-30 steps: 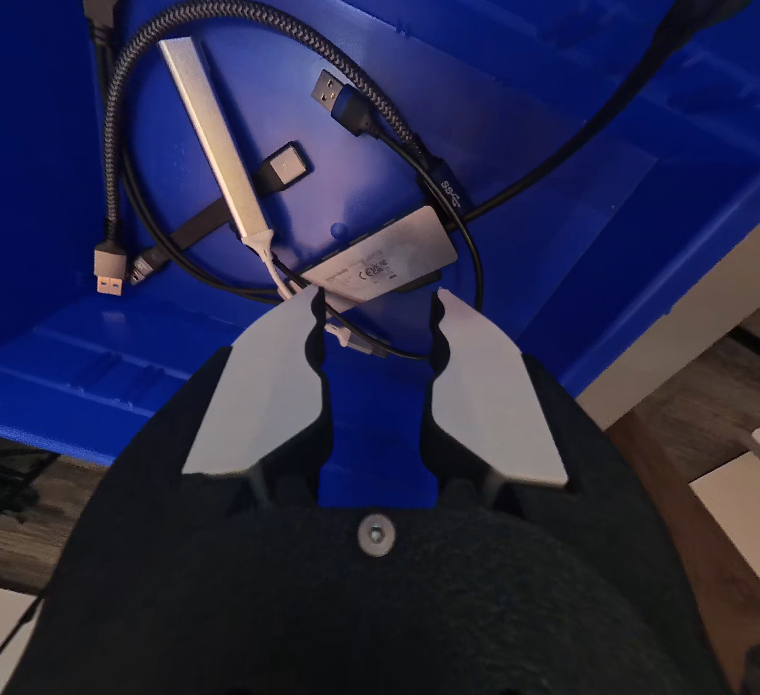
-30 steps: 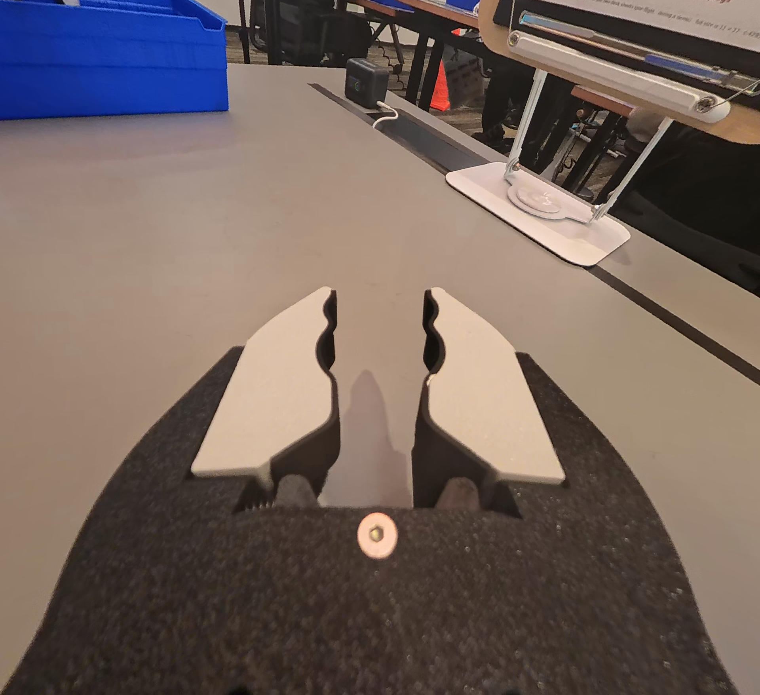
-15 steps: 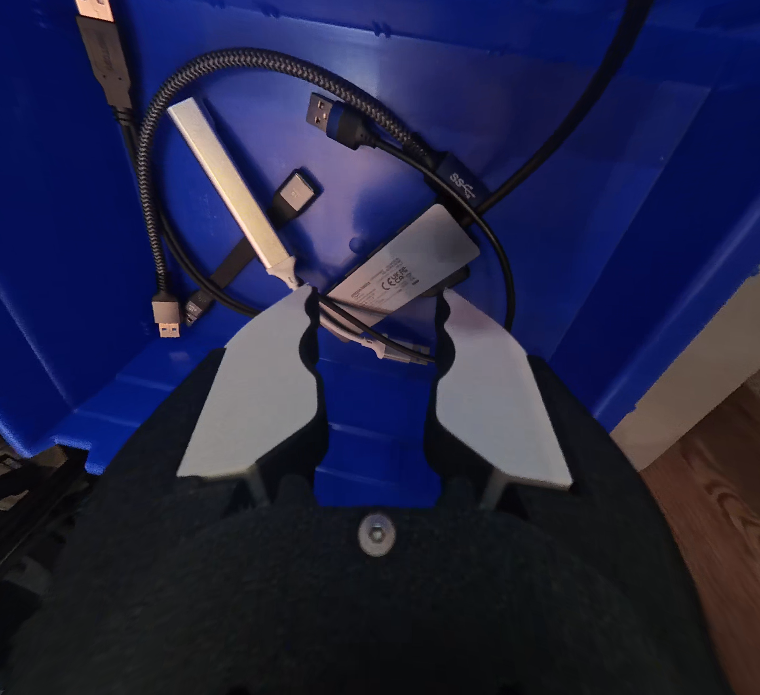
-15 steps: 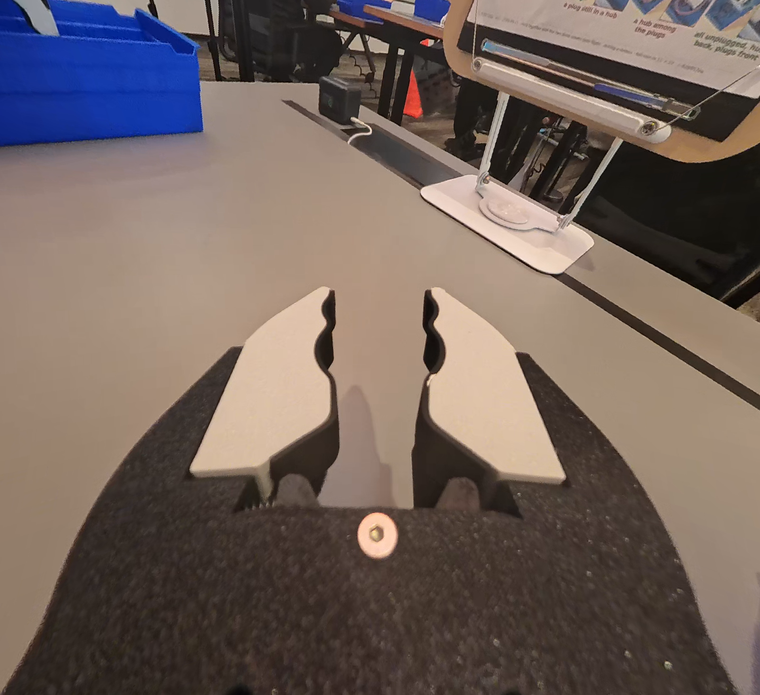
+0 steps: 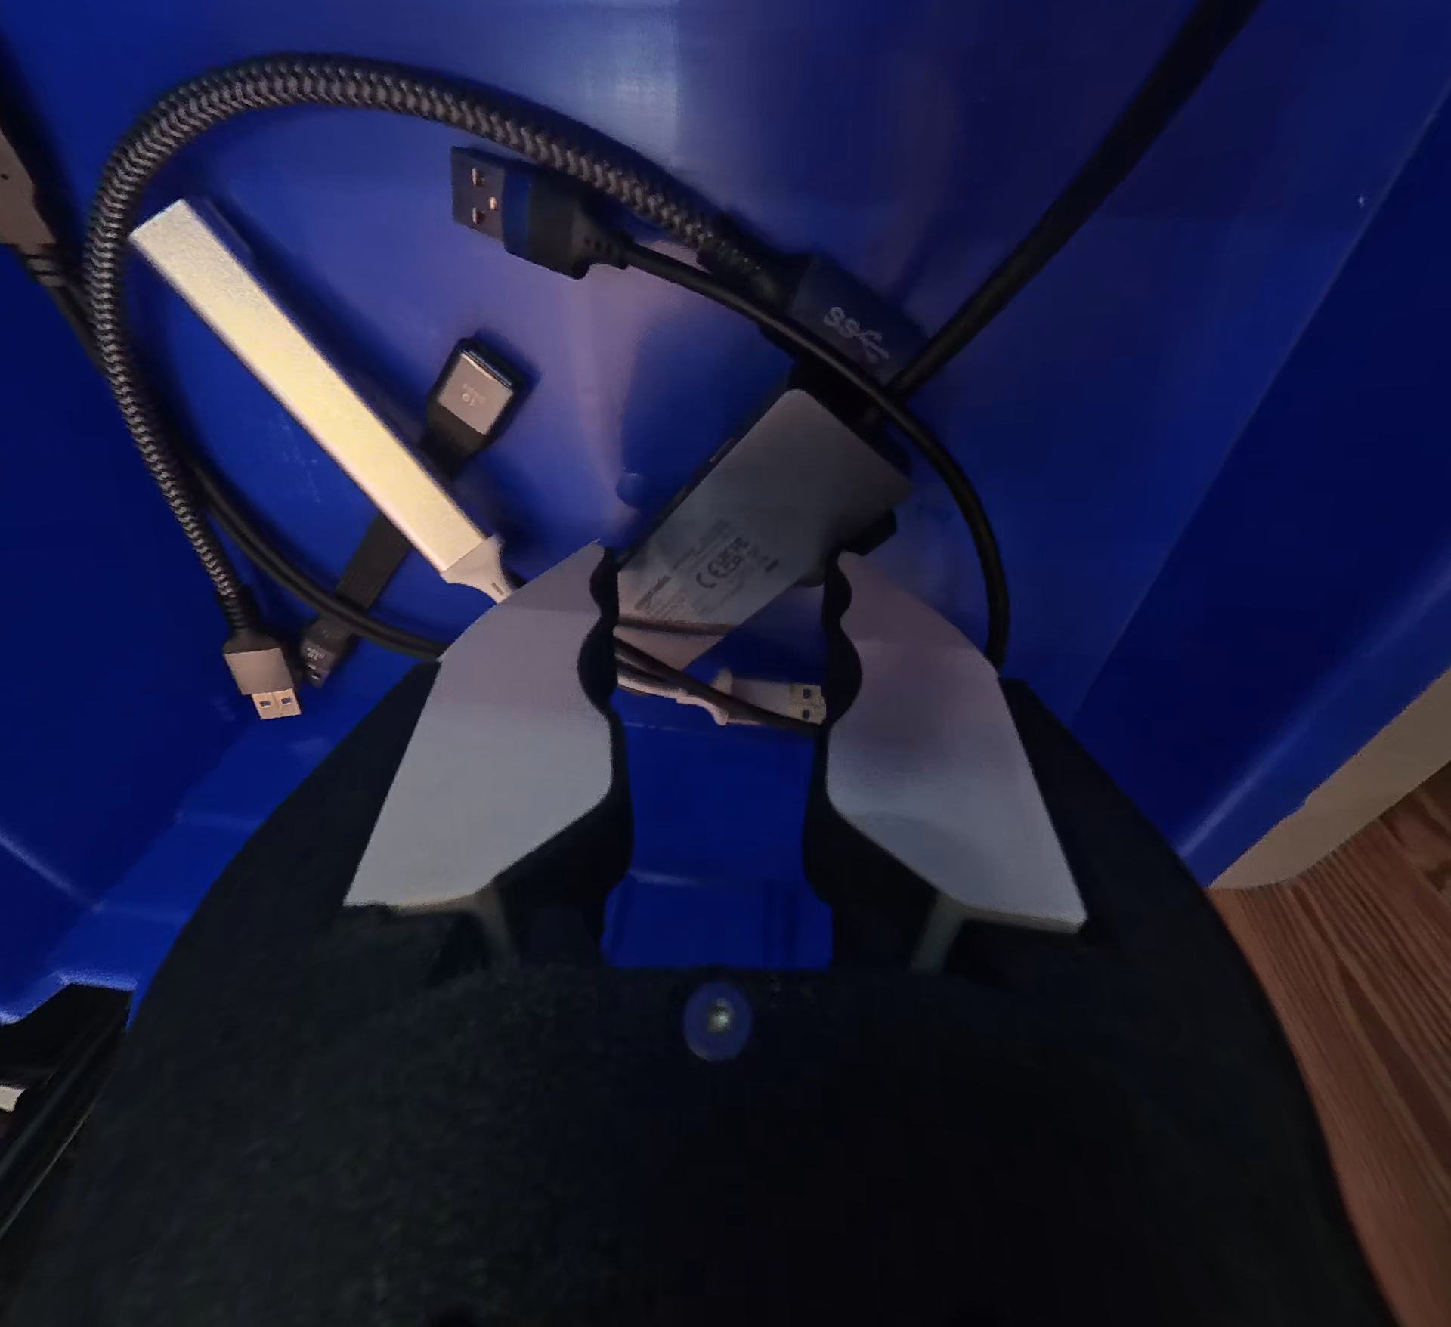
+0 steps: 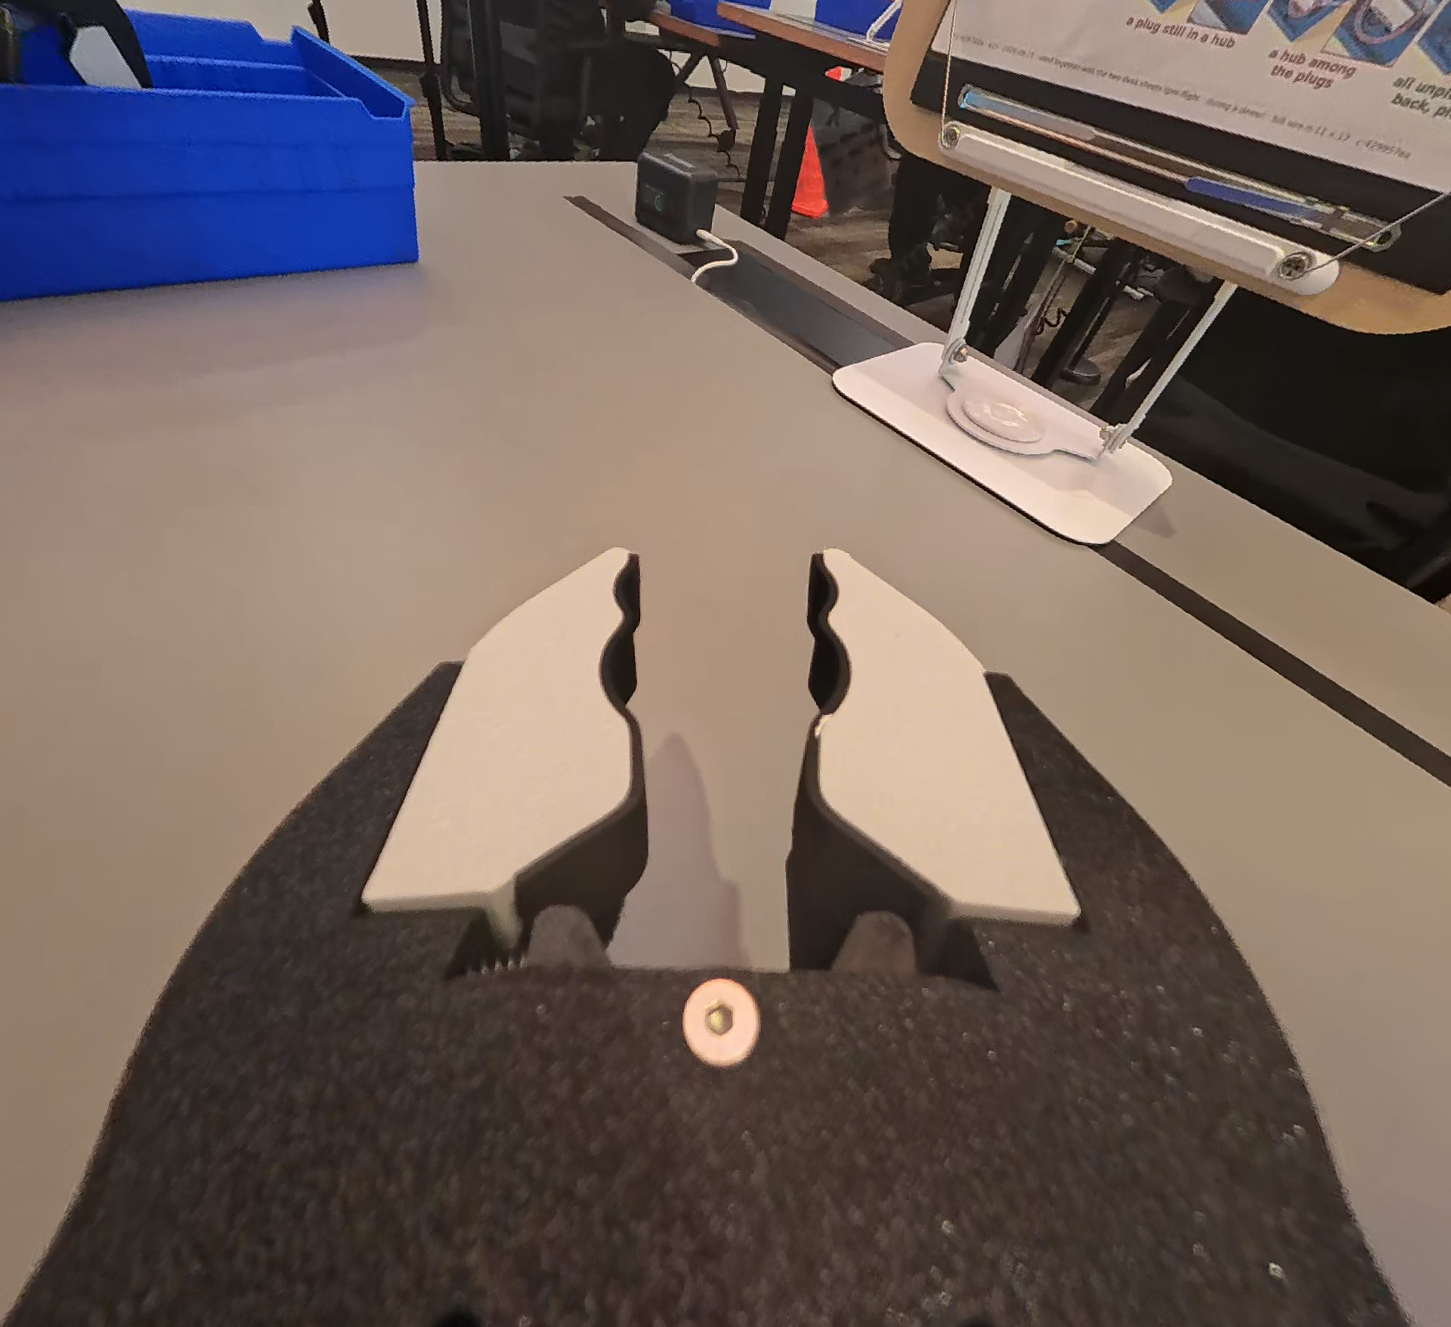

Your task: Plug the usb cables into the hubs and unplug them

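A grey table [image 6: 392, 504] in an office room carries everything. The right gripper [image 6: 722, 567] hangs low over bare tabletop, jaws parted and holding nothing, with open surface ahead. Toward the right edge stands a white document stand [image 6: 1013, 441]; toward the far left corner sits the blue bin [image 6: 204, 190]. A dark charger [image 6: 674, 196] rests by the far cable slot.

Inside the blue bin [image 5: 1178, 583], the left gripper [image 5: 718, 567] reaches down, jaws apart and empty, its tips straddling the near end of the grey hub [image 5: 754, 543]. Two hubs lie on the bin floor: that one and a slim silver hub [image 5: 306, 386] to its left, apart. A braided cable [image 5: 314, 88] arcs along the far wall; a blue-collared USB plug [image 5: 502, 206] lies loose between the hubs. At least four cable ends show.
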The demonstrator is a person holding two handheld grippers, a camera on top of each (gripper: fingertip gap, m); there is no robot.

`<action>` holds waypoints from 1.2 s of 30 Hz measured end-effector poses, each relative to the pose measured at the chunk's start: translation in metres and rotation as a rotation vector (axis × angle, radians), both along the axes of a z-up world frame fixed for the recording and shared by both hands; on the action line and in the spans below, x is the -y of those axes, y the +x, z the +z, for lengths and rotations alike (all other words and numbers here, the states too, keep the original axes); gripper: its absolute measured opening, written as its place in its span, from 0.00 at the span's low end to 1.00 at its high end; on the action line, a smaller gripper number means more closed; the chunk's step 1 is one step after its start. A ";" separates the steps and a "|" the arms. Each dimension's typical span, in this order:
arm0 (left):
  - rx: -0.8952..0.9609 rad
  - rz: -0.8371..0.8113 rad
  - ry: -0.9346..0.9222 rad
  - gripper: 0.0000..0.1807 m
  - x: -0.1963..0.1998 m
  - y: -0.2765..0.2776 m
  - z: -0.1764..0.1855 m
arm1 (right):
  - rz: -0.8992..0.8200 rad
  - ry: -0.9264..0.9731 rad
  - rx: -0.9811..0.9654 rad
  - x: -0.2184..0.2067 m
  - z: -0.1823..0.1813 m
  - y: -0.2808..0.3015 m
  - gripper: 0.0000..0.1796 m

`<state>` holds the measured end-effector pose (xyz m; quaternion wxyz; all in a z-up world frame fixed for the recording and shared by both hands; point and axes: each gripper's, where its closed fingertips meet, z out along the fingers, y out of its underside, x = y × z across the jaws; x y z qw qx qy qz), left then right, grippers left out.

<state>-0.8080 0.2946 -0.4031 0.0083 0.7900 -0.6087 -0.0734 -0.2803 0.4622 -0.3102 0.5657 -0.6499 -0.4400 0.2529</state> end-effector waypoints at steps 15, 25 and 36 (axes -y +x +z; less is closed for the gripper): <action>-0.036 0.005 -0.089 0.27 0.004 0.002 0.004 | 0.026 -0.009 -0.074 0.004 0.000 0.007 0.23; 0.056 0.117 -0.182 0.24 0.016 0.003 -0.008 | 0.037 -0.016 -0.098 0.003 0.002 0.009 0.24; 0.192 0.439 -0.075 0.19 0.013 0.007 0.007 | 0.031 -0.002 -0.127 0.006 0.011 0.015 0.24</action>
